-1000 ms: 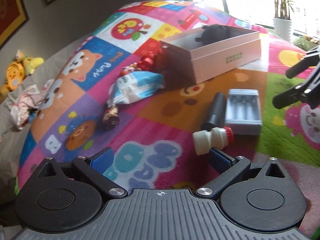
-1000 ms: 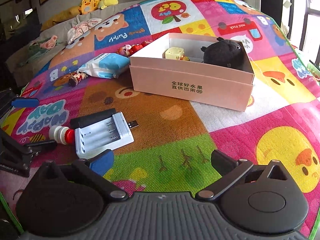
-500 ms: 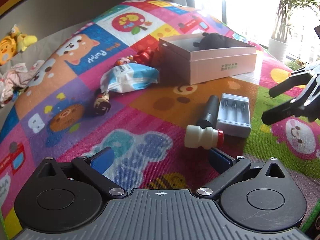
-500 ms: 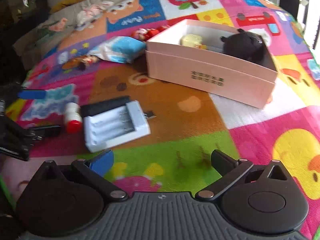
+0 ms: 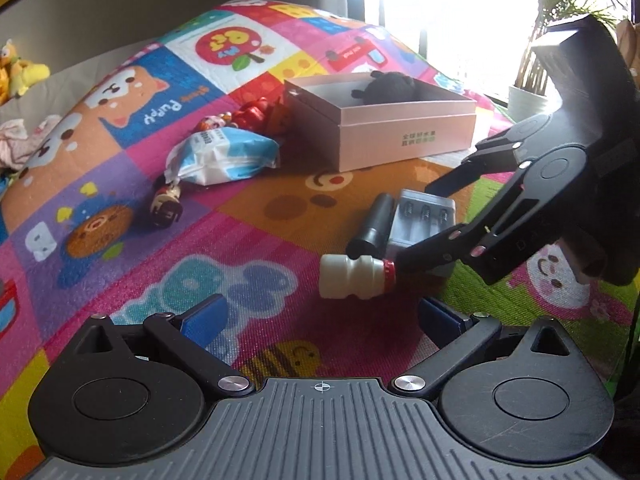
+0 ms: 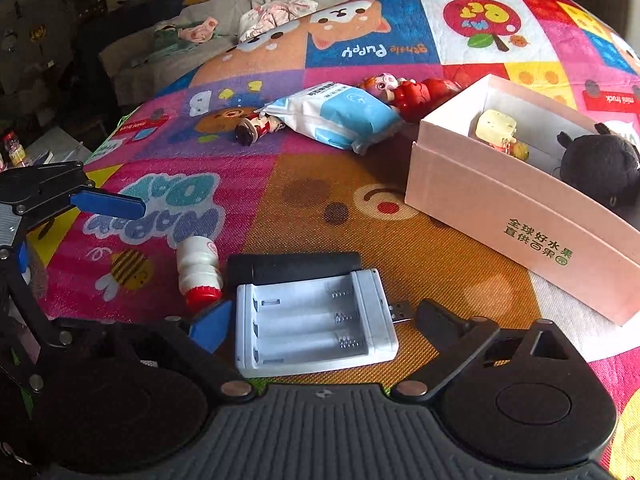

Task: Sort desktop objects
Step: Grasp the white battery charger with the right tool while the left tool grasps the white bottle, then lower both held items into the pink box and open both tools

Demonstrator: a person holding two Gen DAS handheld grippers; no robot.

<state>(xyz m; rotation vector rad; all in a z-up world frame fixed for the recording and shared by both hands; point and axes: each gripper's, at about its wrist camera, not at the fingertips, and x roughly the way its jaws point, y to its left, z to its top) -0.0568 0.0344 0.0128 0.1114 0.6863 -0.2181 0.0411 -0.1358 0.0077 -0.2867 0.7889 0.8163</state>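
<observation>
The battery charger (image 6: 316,322) lies on the play mat between the right claw (image 6: 324,326) jaws, long axis across the gap; they have just been closing, not gripping yet; left claw (image 5: 320,314) open, empty

mat (image 6: 400,240): woven, rough | charger (image 6: 316,320): glossy white plastic | box (image 6: 520,224): matt pink card | wipes pack (image 6: 336,116): shiny film

Spread with a colourful cartoon play mat (image 6: 400,248), bearing a white battery charger (image 6: 316,324) at 6 o'clock, pink box (image 6: 520,232) at 3, wipes pack (image 6: 336,116) at 12.
</observation>
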